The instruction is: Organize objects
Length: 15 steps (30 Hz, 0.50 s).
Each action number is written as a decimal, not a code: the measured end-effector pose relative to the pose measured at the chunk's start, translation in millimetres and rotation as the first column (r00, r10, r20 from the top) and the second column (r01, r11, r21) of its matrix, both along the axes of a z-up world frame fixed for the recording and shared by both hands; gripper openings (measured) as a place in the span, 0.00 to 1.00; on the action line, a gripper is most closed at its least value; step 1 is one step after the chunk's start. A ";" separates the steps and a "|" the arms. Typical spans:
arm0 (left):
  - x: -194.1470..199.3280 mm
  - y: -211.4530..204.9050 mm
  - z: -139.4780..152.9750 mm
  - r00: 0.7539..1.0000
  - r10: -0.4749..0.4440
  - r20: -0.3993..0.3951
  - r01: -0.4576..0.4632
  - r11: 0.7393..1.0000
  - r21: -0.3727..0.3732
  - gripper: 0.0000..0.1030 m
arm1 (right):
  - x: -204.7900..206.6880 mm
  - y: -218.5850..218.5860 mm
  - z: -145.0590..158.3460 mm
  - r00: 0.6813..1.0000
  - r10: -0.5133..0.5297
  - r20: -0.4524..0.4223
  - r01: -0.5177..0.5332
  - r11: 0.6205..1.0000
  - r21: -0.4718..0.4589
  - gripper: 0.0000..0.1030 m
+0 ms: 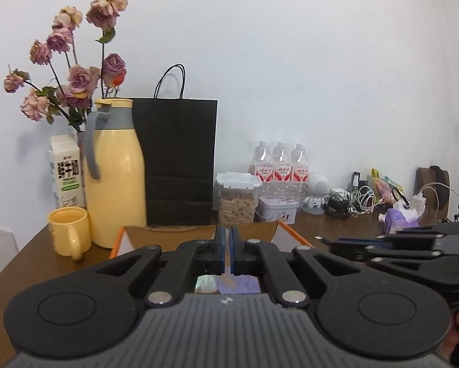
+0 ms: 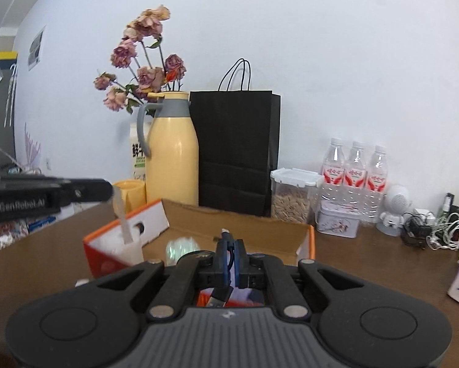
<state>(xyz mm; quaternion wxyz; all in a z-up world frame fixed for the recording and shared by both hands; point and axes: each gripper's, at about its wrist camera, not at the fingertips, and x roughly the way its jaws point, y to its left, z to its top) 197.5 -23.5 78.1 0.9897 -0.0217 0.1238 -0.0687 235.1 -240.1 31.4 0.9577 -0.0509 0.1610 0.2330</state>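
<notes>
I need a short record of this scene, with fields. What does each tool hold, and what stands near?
left tool: shut on a pale strip
right tool: shut on a dark cable, apparently with a metal plug
below the tools: open cardboard box with orange edges
behind the box: yellow thermos, black paper bag
left of the thermos: yellow mug

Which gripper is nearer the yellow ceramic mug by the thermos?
Left. The left gripper hangs over the orange-edged cardboard box, just right of the yellow ceramic mug; the right gripper sits farther right, beyond the left one.
</notes>
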 end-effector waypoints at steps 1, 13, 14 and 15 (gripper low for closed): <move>8.2 -1.2 -0.2 1.000 0.003 -0.002 -0.003 1.000 -0.004 0.03 | 8.9 4.3 -0.5 1.000 -0.003 -0.002 0.003 1.000 0.007 0.03; 104.4 0.3 -52.1 0.984 0.076 -0.163 -0.075 0.997 0.011 0.03 | 85.5 24.1 -47.9 0.992 -0.034 -0.124 0.036 0.999 0.019 0.03; 106.2 0.2 -55.8 0.982 0.081 -0.172 -0.079 0.997 0.020 0.03 | 87.2 24.0 -51.2 0.990 -0.033 -0.134 0.036 0.999 0.016 0.03; 106.9 0.8 -58.6 0.980 0.085 -0.178 -0.082 0.996 0.025 0.03 | 87.5 23.9 -53.7 0.990 -0.035 -0.140 0.037 0.999 0.012 0.03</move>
